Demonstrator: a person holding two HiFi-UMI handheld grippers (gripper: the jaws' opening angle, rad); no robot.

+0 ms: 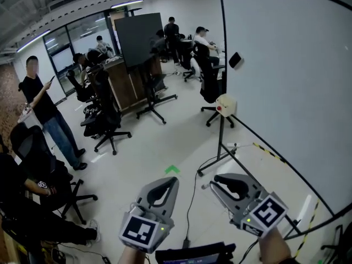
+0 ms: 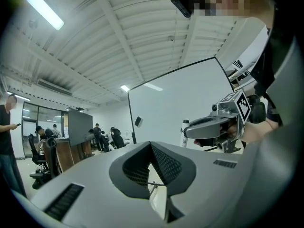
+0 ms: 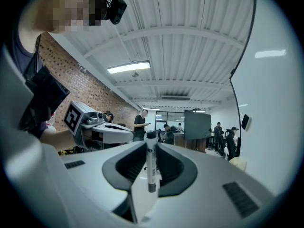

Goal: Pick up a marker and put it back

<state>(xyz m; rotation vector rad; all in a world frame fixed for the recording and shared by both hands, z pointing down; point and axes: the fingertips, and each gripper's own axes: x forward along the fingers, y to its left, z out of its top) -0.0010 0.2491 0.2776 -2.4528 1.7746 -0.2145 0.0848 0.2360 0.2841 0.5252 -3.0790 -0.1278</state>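
Whiteboard (image 1: 291,81) right | office chairs (image 1: 107,122) left | marker (image 3: 151,163) clamped in right gripper (image 1: 214,183)

Evenly bright room lit by ceiling strip lights (image 2: 43,8) at ten o'clock; fisheye curving, dark vignetted corners.

landmark: large white flat whiteboard (image 1: 286,81) | right gripper (image 1: 219,182): just left of it, slim white plastic marker (image 3: 151,163) upright between jaws | left gripper (image 1: 169,182): further left | black rectangular panel (image 1: 138,37): far behind, left
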